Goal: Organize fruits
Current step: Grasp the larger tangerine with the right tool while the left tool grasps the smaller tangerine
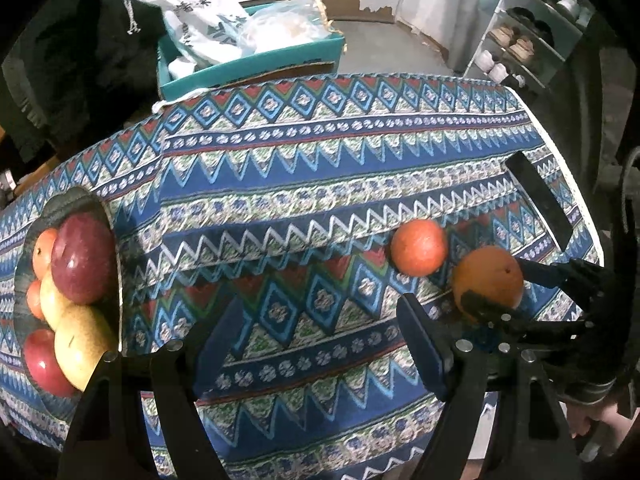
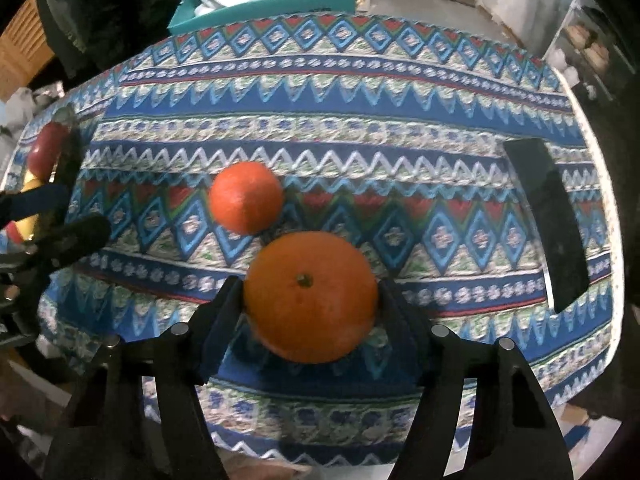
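Right gripper (image 2: pixel 310 300) clenched on the big orange (image 2: pixel 310 296), near-right on the tablecloth (image 2: pixel 360 128); the fingers touch both its sides. Left gripper (image 1: pixel 320 344) released, holding nothing. Risk: round fruit slips from a shallow pinch, rolls into the smaller orange (image 2: pixel 246 196) just beyond, far from the fruit plate (image 1: pixel 80 204) at left.

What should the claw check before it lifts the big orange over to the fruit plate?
1. Right claw has a finger on each side of the big orange: ok.
2. Grip firm enough to lift: cannot tell; the fingers look pressed against the peel.
3. Small orange clear of the claw: ok, it lies just beyond the big one.
4. Left claw out of the way: ok, open and empty over the tablecloth.
5. Room on the fruit plate: not ok, apples and pears are already piled up there.
6. Black object off the path: ok, at the far right.
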`<control>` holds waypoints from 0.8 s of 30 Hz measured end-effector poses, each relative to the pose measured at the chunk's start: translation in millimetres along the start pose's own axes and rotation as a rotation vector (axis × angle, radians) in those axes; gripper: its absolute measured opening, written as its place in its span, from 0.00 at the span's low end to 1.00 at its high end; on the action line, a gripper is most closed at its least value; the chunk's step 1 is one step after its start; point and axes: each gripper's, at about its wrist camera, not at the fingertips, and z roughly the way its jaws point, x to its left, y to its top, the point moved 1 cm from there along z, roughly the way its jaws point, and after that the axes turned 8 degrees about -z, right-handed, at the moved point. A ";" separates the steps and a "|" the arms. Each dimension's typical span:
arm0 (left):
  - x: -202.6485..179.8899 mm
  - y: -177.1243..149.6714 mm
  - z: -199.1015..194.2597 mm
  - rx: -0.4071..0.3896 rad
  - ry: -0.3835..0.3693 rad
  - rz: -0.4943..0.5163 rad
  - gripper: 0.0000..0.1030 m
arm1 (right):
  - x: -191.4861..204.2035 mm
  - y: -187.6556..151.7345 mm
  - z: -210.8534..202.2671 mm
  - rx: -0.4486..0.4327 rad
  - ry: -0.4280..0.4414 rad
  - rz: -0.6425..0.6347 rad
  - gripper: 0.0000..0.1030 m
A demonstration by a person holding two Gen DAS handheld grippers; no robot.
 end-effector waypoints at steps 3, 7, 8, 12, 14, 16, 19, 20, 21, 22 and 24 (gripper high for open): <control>-7.0 5.0 3.7 0.003 -0.015 -0.001 0.78 | -18.8 1.6 -8.2 -0.034 -0.029 0.031 0.66; -18.7 11.1 14.7 0.016 -0.041 -0.005 0.78 | -40.0 3.4 -15.9 -0.071 -0.055 0.079 0.66; -21.3 11.9 17.1 0.019 -0.042 -0.004 0.78 | -45.8 4.0 -16.8 -0.079 -0.064 0.093 0.66; -36.4 18.8 31.1 0.036 -0.045 0.010 0.78 | -68.6 5.6 -17.7 -0.102 -0.080 0.150 0.66; -43.0 21.1 36.2 0.041 -0.046 0.020 0.78 | -76.4 6.4 -16.6 -0.104 -0.089 0.168 0.66; -48.4 22.3 41.9 0.049 -0.046 0.027 0.78 | -75.0 12.4 -12.1 -0.107 -0.098 0.178 0.66; -53.9 23.0 51.2 0.064 -0.050 0.030 0.78 | -80.4 15.5 -12.7 -0.115 -0.108 0.184 0.66; -55.4 23.1 54.5 0.071 -0.052 0.029 0.78 | -82.0 15.6 -13.0 -0.117 -0.110 0.187 0.66; -56.9 23.0 57.8 0.079 -0.056 0.028 0.78 | -84.2 16.4 -13.0 -0.119 -0.110 0.191 0.66; -58.4 22.6 61.2 0.086 -0.060 0.026 0.78 | -86.2 16.7 -13.1 -0.120 -0.109 0.195 0.66; -61.3 21.1 66.7 0.096 -0.062 0.032 0.78 | -89.8 17.4 -12.2 -0.120 -0.104 0.203 0.66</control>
